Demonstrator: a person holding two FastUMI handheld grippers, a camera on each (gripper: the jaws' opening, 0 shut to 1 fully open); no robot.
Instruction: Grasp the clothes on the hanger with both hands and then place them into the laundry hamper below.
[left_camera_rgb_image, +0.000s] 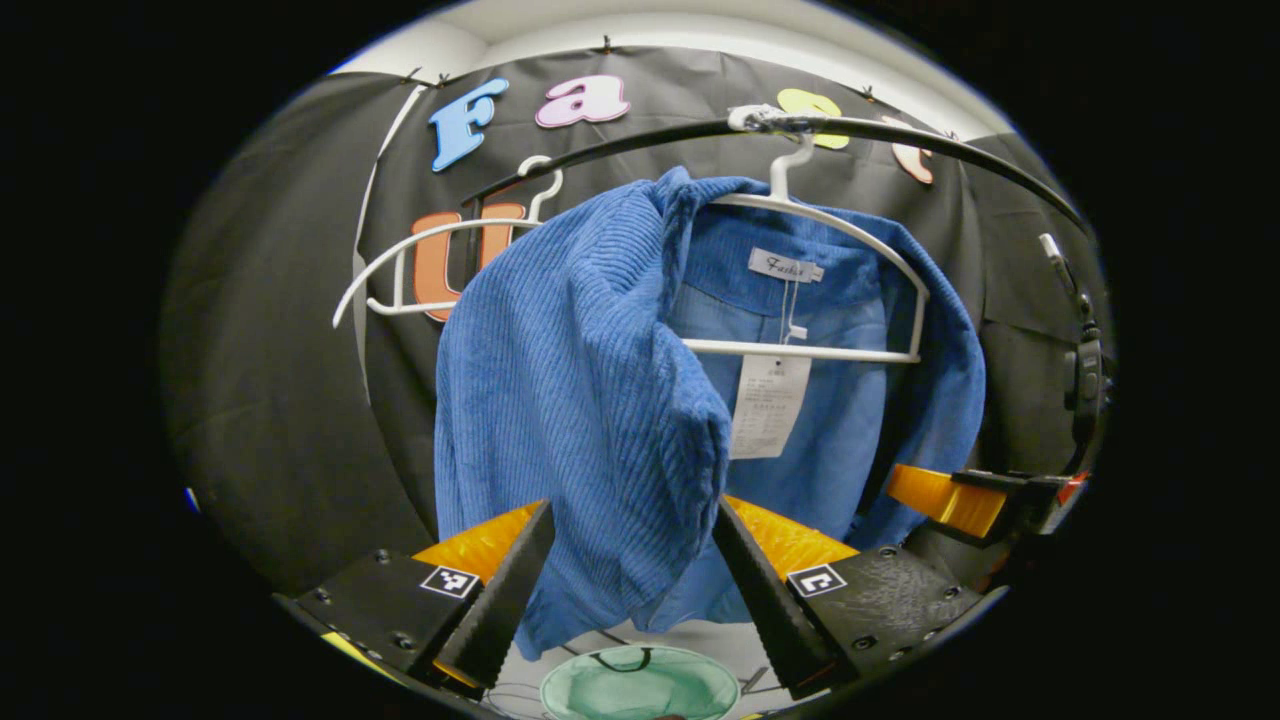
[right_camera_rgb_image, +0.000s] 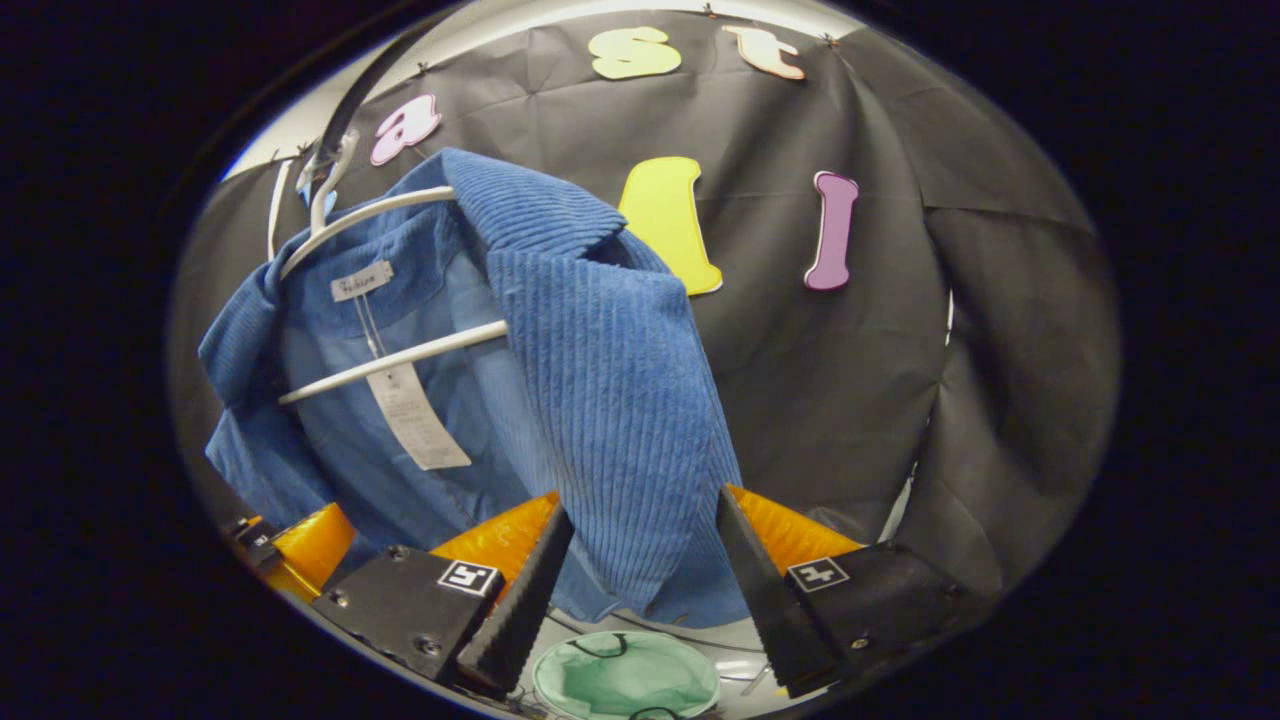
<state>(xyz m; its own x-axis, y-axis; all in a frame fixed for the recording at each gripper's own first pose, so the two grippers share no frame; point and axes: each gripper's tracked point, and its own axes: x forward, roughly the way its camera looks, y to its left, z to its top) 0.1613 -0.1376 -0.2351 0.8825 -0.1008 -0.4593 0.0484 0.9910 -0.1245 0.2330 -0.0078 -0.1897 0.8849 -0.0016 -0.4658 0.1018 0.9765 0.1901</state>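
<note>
Below hanger (left_camera_rgb_image: 815, 215), blue jacket (left_camera_rgb_image: 590, 400) hangs between both grippers' released jaws (left (left_camera_rgb_image: 635, 570); right (right_camera_rgb_image: 640, 575)).

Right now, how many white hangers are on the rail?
2: one hanger carries the blue shirt; an empty hanger hangs beside it on the rail. Others may be hidden.

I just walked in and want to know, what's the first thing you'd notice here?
A big blue corduroy jacket hangs open on a white hanger from the black rail, its paper tag dangling inside. Each gripper's fingers straddle a front panel, and a green hamper waits below.
</note>
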